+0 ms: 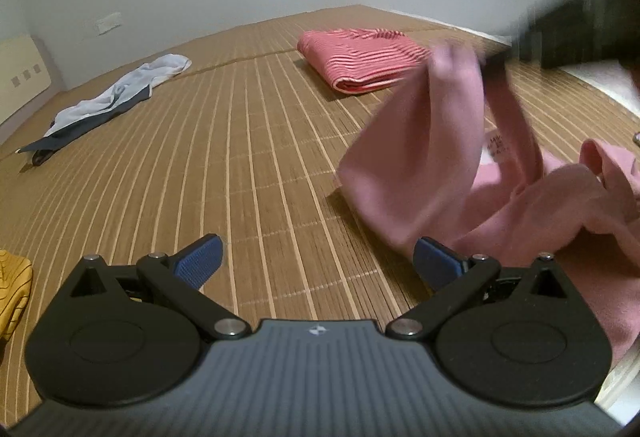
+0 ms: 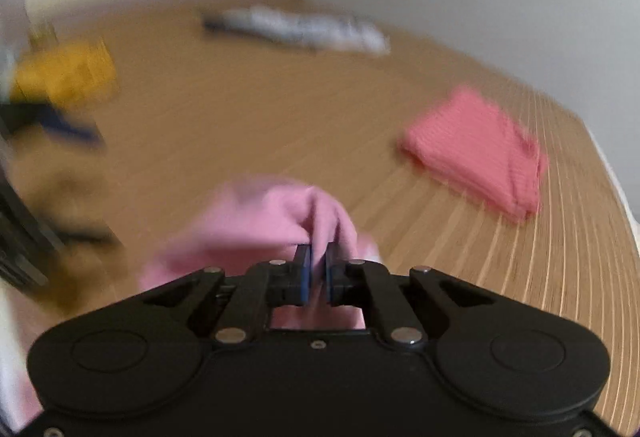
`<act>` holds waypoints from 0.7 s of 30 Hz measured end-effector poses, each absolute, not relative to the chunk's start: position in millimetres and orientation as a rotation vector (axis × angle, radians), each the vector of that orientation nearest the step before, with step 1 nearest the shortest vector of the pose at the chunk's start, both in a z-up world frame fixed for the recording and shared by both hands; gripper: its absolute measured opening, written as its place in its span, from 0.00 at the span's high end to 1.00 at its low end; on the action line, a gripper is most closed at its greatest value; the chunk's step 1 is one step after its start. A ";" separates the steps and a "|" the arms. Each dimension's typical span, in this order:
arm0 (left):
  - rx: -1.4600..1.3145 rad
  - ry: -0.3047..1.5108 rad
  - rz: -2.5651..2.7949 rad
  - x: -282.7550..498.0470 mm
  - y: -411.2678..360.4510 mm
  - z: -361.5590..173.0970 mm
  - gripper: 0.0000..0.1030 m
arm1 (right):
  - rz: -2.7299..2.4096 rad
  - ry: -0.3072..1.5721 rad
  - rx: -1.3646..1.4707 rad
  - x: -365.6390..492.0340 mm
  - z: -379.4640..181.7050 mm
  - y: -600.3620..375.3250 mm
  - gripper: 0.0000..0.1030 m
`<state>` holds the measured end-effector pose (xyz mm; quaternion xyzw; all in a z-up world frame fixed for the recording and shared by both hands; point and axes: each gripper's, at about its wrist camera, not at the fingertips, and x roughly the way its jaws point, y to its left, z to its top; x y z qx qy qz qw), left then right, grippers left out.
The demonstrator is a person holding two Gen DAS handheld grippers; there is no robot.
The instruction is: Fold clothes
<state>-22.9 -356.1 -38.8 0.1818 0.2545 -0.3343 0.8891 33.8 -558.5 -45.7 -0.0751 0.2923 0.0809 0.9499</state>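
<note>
- Your right gripper (image 2: 318, 271) pinches a fold of the soft pink cloth garment (image 2: 256, 225), lifting it off the slatted bamboo mat (image 1: 240, 157).
- Your left gripper (image 1: 318, 263) hovers spread wide, empty, beside that garment.
- Farther off lies a folded coral striped garment (image 1: 360, 57).

Both wrist-mounted, low over the mat (image 1: 248, 141), angled down past own fingers. Shared: red stack (image 1: 360, 59) (image 2: 480, 153), upper right; white garment (image 1: 120, 97) (image 2: 312, 29), upper left and top centre.
</note>
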 end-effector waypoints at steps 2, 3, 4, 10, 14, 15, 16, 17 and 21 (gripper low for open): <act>0.377 0.523 -0.686 -24.6 -352.7 -37.5 0.00 | 0.193 0.490 -0.140 31.0 -8.8 -552.9 0.92; 0.379 0.522 -0.680 -25.6 -350.5 -37.2 0.00 | 0.210 0.456 -0.146 33.9 7.2 -545.8 0.92; 0.381 0.522 -0.676 -26.3 -348.0 -36.8 0.00 | 0.236 0.430 -0.158 39.3 20.1 -536.0 0.92; 0.356 0.540 -0.629 -21.8 -326.1 -35.5 0.00 | 0.399 0.340 -0.262 94.6 67.6 -455.2 0.91; 0.348 0.577 -0.576 -14.9 -314.8 -38.1 0.00 | 0.576 0.480 -0.228 146.0 50.9 -397.8 0.73; 0.355 0.587 -0.564 -13.9 -313.2 -39.1 0.00 | 0.600 0.535 -0.223 156.1 42.6 -388.8 0.66; 0.357 0.597 -0.557 -12.9 -311.9 -39.8 0.00 | 0.618 0.583 -0.220 164.9 35.0 -381.4 0.63; 0.351 0.603 -0.551 -11.1 -310.3 -40.3 0.00 | 0.612 0.585 -0.229 166.8 30.1 -382.2 0.55; 0.340 0.619 -0.546 -6.6 -306.0 -38.6 0.00 | 0.601 0.578 -0.168 155.4 25.8 -404.8 0.41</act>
